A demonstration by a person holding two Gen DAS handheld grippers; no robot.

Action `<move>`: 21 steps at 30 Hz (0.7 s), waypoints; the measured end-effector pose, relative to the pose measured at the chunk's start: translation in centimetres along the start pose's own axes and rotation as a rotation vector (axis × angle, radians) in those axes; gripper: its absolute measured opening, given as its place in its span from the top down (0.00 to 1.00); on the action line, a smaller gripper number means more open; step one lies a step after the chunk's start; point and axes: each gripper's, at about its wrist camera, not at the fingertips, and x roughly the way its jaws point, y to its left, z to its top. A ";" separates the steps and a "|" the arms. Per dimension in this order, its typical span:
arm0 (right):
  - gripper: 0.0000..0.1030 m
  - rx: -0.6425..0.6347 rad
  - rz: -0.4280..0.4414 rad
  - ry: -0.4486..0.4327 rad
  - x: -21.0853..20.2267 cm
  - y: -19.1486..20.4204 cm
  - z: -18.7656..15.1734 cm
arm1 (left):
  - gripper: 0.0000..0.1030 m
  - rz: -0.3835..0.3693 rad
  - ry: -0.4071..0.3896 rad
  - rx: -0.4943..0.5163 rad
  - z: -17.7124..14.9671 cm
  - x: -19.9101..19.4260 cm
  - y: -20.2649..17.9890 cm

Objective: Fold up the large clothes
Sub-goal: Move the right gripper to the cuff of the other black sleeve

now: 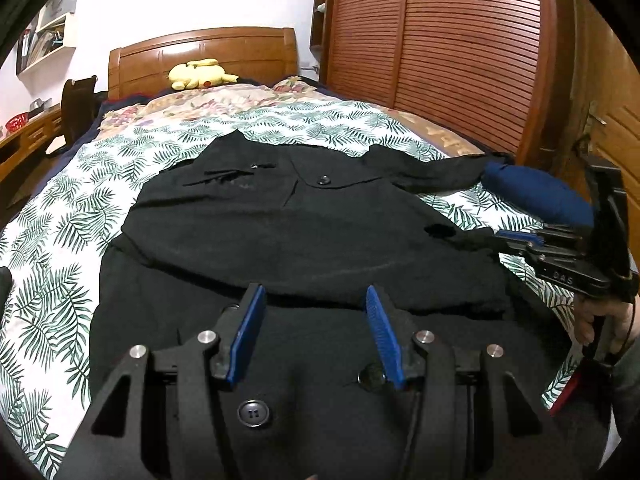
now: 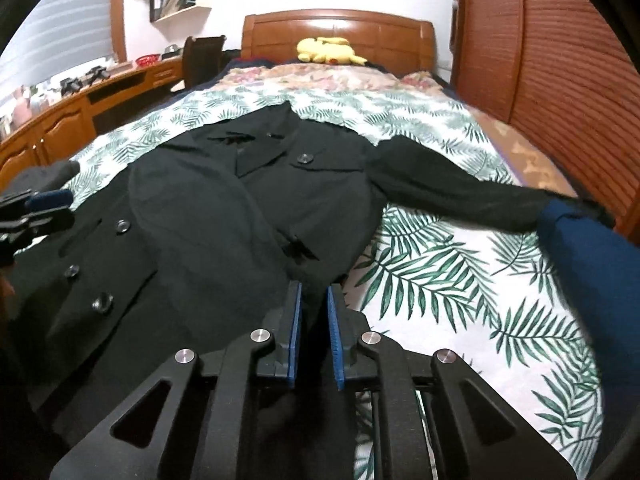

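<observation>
A large black coat (image 1: 280, 232) with dark buttons lies spread on the bed, collar toward the headboard; it also shows in the right wrist view (image 2: 208, 216). One sleeve (image 2: 460, 188) stretches out to the right. My left gripper (image 1: 316, 300) is open, just above the coat's lower front near a button (image 1: 253, 414). My right gripper (image 2: 314, 300) is shut on the coat's right edge, with black cloth pinched between the blue pads (image 2: 295, 332). It shows at the right of the left wrist view (image 1: 516, 240), at the coat's side edge.
The bed (image 2: 460, 280) has a white sheet with green fern print. A blue cushion (image 2: 588, 264) lies at its right side by the sleeve end. A yellow plush toy (image 1: 200, 73) sits at the headboard. A wooden wardrobe (image 1: 440, 40) stands right, a desk (image 2: 80, 108) left.
</observation>
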 end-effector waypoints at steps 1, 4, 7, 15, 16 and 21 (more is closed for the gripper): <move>0.90 0.000 0.012 0.000 -0.3 0.1 0.0 | 0.50 0.000 -0.002 -0.002 0.0 -0.1 0.0; 0.90 -0.008 0.014 0.003 -0.9 0.2 0.0 | 0.50 -0.002 -0.011 -0.010 0.2 -0.3 0.1; 0.89 -0.011 0.003 0.003 -1.1 -0.4 0.3 | 0.50 0.004 -0.018 -0.013 0.3 -0.4 0.2; 0.49 -0.020 -0.080 -0.013 -1.3 -5.2 3.2 | 0.50 0.015 -0.028 -0.019 0.5 -0.6 0.3; 0.48 -0.015 -0.088 -0.007 -1.0 -5.9 3.6 | 0.50 0.015 -0.028 -0.020 0.5 -0.6 0.3; 0.48 0.016 -0.156 0.048 1.7 -11.1 5.6 | 0.50 0.010 -0.030 -0.018 0.3 -1.1 0.0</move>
